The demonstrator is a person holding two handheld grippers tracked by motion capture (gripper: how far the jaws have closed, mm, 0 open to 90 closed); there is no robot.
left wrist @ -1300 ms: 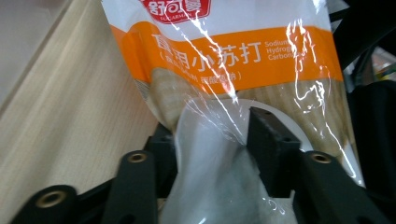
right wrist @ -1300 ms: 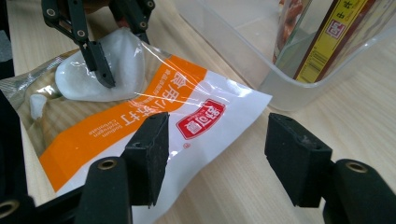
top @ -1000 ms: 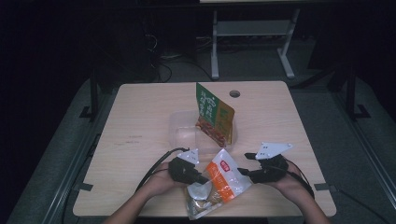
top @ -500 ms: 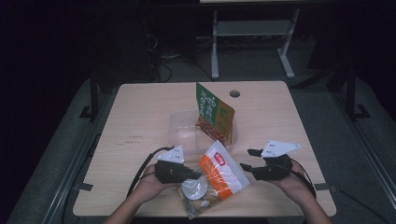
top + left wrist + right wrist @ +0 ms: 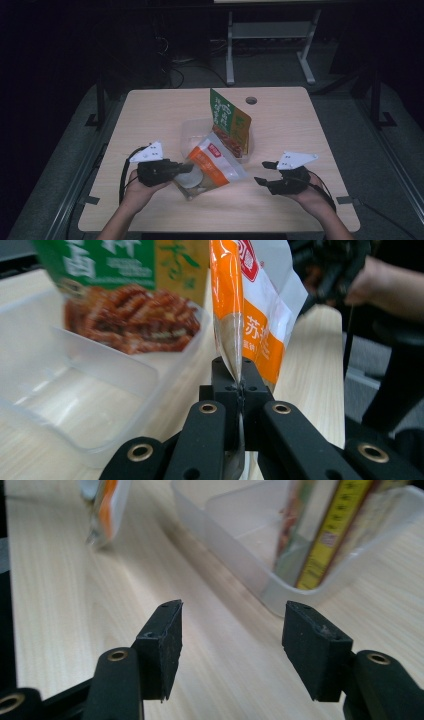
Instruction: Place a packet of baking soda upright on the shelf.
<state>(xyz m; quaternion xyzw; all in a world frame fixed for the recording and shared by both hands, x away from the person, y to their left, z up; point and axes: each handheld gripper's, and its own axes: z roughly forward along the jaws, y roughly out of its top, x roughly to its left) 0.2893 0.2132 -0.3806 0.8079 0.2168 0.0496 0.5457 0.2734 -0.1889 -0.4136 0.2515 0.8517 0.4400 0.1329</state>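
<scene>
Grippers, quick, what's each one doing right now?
Left gripper: shut on the edge of the orange-and-white plastic snack bag.
Right gripper: open, holding nothing, above the wooden table.

the orange-and-white snack bag (image 5: 250,315) is glossy plastic film with a clear window, and the green pouch (image 5: 227,122) far of it has the same shiny printed film. the container (image 5: 240,555) is smooth, frosted translucent plastic on a matt, pale wood-grain table (image 5: 150,115). the right gripper (image 5: 232,645) has matt black, slightly rough pads.
</scene>
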